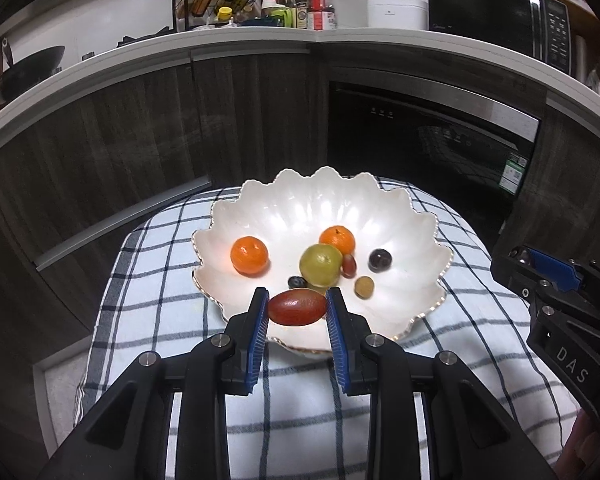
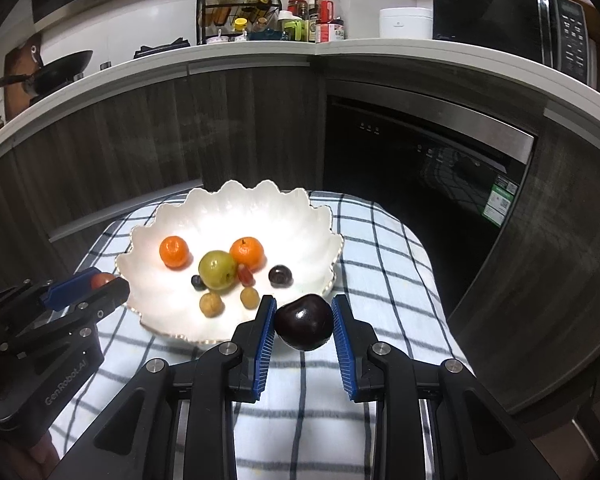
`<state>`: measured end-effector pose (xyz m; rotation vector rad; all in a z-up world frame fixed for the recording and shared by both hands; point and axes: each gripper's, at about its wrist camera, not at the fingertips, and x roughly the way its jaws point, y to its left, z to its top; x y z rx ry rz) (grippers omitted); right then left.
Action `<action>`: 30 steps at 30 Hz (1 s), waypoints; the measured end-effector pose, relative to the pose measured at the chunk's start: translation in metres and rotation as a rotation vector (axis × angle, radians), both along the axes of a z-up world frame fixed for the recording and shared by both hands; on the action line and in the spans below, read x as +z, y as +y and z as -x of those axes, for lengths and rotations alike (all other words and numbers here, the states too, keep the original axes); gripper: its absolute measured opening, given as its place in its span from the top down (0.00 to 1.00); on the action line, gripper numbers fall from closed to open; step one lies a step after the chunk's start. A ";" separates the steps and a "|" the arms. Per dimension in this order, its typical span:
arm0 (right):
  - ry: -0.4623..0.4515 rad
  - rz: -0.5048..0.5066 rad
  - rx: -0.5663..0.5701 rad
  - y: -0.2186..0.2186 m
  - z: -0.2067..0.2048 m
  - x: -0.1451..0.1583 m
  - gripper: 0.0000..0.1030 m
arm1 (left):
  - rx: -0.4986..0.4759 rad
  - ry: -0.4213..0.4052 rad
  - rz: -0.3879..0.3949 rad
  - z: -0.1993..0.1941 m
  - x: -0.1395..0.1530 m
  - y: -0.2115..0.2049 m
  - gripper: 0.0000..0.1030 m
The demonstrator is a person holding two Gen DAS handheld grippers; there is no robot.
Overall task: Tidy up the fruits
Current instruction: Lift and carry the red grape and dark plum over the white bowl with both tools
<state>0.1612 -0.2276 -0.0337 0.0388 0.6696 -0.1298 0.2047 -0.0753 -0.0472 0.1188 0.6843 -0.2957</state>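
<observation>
My left gripper (image 1: pixel 297 306) is shut on a red oval fruit (image 1: pixel 297 307), held over the near rim of the white scalloped bowl (image 1: pixel 404 216). My right gripper (image 2: pixel 304 322) is shut on a dark purple plum (image 2: pixel 304 322) just off the bowl's (image 2: pixel 300 216) near right rim. Inside the bowl lie two mandarins (image 1: pixel 249 255) (image 1: pixel 337 239), a green round fruit (image 1: pixel 320 265), a small red grape (image 1: pixel 349 265), a dark grape (image 1: pixel 380 259), a blueberry (image 1: pixel 296 282) and a tan longan (image 1: pixel 364 287). The right wrist view shows two longans (image 2: pixel 211 304) (image 2: pixel 249 297) and the left gripper (image 2: pixel 99 284) at left.
The bowl rests on a blue-and-white checked cloth (image 1: pixel 163 280) over a small table. Dark wood cabinets (image 1: pixel 139 136) and a black oven (image 1: pixel 432 148) stand behind it. On the white counter (image 1: pixel 259 36) are a bottle rack, jars, a rice cooker, a microwave (image 1: pixel 500 16) and a wok.
</observation>
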 end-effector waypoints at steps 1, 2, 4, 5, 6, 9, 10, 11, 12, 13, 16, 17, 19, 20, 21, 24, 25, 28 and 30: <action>0.006 -0.001 0.002 0.000 -0.005 -0.001 0.71 | 0.002 0.002 0.000 -0.003 -0.001 0.000 0.72; 0.010 -0.003 0.003 -0.001 -0.008 -0.002 0.71 | 0.006 0.006 0.000 -0.007 -0.001 0.000 0.72; 0.019 -0.006 0.003 -0.002 -0.017 -0.004 0.71 | 0.012 0.012 0.002 -0.014 -0.003 0.001 0.72; 0.023 -0.007 0.003 -0.003 -0.022 -0.005 0.71 | 0.013 0.015 0.001 -0.018 -0.003 0.001 0.72; 0.025 -0.006 0.003 -0.003 -0.025 -0.005 0.71 | 0.017 0.017 0.000 -0.022 -0.004 0.002 0.72; 0.030 -0.002 0.004 -0.005 -0.036 -0.007 0.71 | 0.025 0.027 0.000 -0.032 -0.008 0.002 0.72; 0.031 -0.002 0.004 -0.005 -0.040 -0.007 0.71 | 0.027 0.030 -0.001 -0.036 -0.009 0.002 0.72; 0.033 0.000 0.003 -0.006 -0.045 -0.008 0.71 | 0.029 0.032 -0.001 -0.038 -0.009 0.002 0.72; 0.034 0.000 0.003 -0.006 -0.047 -0.008 0.71 | 0.032 0.034 -0.001 -0.042 -0.010 0.002 0.72; 0.035 0.001 0.003 -0.006 -0.051 -0.009 0.71 | 0.034 0.036 -0.002 -0.045 -0.011 0.002 0.72; 0.041 0.001 0.003 -0.008 -0.064 -0.011 0.71 | 0.043 0.045 -0.004 -0.055 -0.015 0.002 0.72; 0.042 0.001 0.003 -0.009 -0.068 -0.012 0.71 | 0.047 0.050 -0.005 -0.058 -0.016 0.002 0.72; 0.050 0.000 0.008 -0.009 -0.077 -0.014 0.71 | 0.055 0.059 -0.006 -0.066 -0.020 0.001 0.72; 0.054 0.001 0.009 -0.009 -0.081 -0.016 0.71 | 0.057 0.063 -0.007 -0.069 -0.022 0.001 0.72; 0.058 0.003 0.010 -0.010 -0.086 -0.017 0.71 | 0.059 0.067 -0.008 -0.072 -0.024 0.000 0.72; 0.071 0.003 0.010 -0.011 -0.099 -0.022 0.71 | 0.067 0.083 -0.013 -0.081 -0.030 -0.001 0.71; 0.074 0.002 0.008 -0.011 -0.102 -0.023 0.71 | 0.069 0.087 -0.014 -0.084 -0.031 -0.001 0.71; 0.083 -0.002 0.001 -0.014 -0.114 -0.026 0.71 | 0.073 0.093 -0.015 -0.092 -0.034 -0.001 0.71; 0.091 -0.004 -0.003 -0.016 -0.122 -0.029 0.71 | 0.074 0.098 -0.017 -0.097 -0.036 -0.002 0.72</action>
